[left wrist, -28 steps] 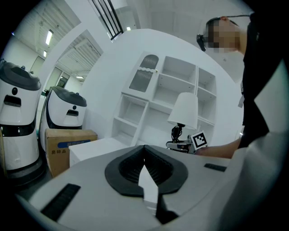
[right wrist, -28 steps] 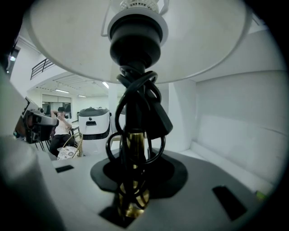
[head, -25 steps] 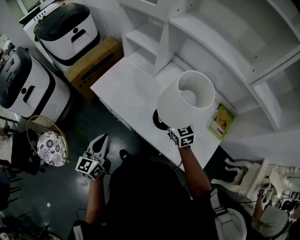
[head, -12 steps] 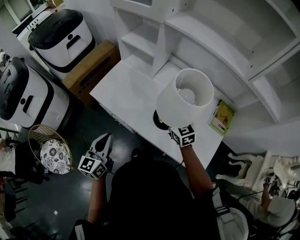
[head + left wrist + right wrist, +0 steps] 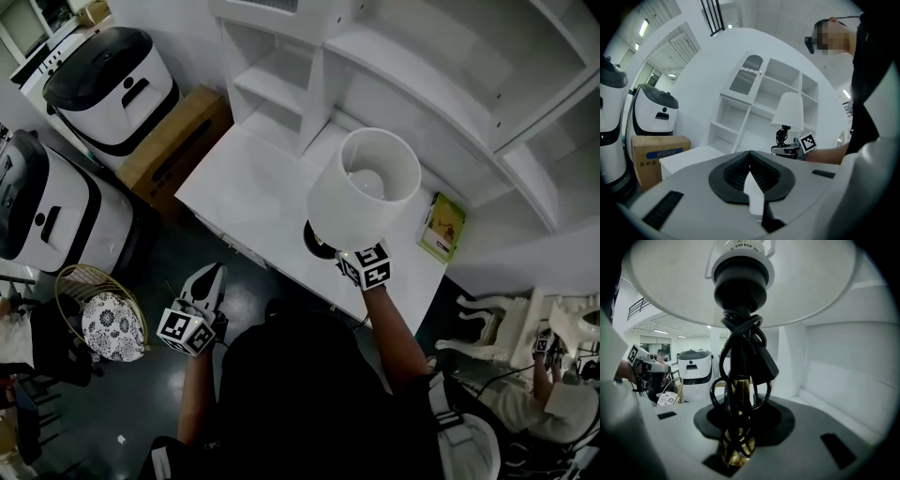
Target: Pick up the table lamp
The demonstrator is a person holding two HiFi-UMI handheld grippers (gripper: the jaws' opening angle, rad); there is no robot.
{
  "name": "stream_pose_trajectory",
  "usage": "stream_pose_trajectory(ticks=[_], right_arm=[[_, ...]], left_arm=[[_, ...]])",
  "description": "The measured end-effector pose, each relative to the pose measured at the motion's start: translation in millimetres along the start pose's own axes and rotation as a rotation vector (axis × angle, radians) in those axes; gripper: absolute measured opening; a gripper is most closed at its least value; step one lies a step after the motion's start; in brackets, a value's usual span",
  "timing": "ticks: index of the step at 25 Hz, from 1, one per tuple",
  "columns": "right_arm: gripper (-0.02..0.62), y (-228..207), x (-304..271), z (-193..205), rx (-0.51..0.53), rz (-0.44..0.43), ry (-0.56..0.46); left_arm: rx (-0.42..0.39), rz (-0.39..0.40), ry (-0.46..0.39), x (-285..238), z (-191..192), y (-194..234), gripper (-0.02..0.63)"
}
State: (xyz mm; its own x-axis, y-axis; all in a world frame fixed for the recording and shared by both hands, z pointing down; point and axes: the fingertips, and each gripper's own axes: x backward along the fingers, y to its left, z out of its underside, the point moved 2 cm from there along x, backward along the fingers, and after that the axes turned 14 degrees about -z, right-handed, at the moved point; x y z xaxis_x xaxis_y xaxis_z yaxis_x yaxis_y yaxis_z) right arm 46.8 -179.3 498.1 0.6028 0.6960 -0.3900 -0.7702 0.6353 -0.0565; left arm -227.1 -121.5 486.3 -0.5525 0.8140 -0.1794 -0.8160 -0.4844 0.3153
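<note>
The table lamp has a white drum shade [image 5: 364, 192], a brass stem [image 5: 738, 394] wound with black cord, and a black round base [image 5: 317, 242]. It stands upright near the front edge of the white desk [image 5: 248, 183]. I cannot tell whether the base touches the desk. My right gripper [image 5: 345, 253] is shut on the lamp's stem under the shade [image 5: 670, 282], the brass showing between its jaws [image 5: 738, 427]. My left gripper [image 5: 208, 279] hangs below and left of the desk, over the dark floor, shut and empty [image 5: 751, 178]. From there the lamp [image 5: 790, 112] shows far ahead.
White shelving [image 5: 450, 103] rises behind the desk, and a green book [image 5: 442, 228] lies to the right of the lamp. A cardboard box [image 5: 178, 141] and two white-and-black machines [image 5: 108, 70] [image 5: 42, 211] stand at left. A wire basket [image 5: 103, 314] sits on the floor.
The right gripper keeps its hold on the lamp, which has hardly shifted. The left gripper has drifted a little beside the desk.
</note>
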Motion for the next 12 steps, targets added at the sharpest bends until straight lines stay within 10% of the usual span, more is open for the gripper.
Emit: stream_pose_trajectory(ticks=[12], right_arm=[[0.118,5.8,-8.9,-0.5,-0.026,0.016,0.002]], left_arm=[[0.0,0.028,0.012,-3.2,5.7,28.2,0.011]])
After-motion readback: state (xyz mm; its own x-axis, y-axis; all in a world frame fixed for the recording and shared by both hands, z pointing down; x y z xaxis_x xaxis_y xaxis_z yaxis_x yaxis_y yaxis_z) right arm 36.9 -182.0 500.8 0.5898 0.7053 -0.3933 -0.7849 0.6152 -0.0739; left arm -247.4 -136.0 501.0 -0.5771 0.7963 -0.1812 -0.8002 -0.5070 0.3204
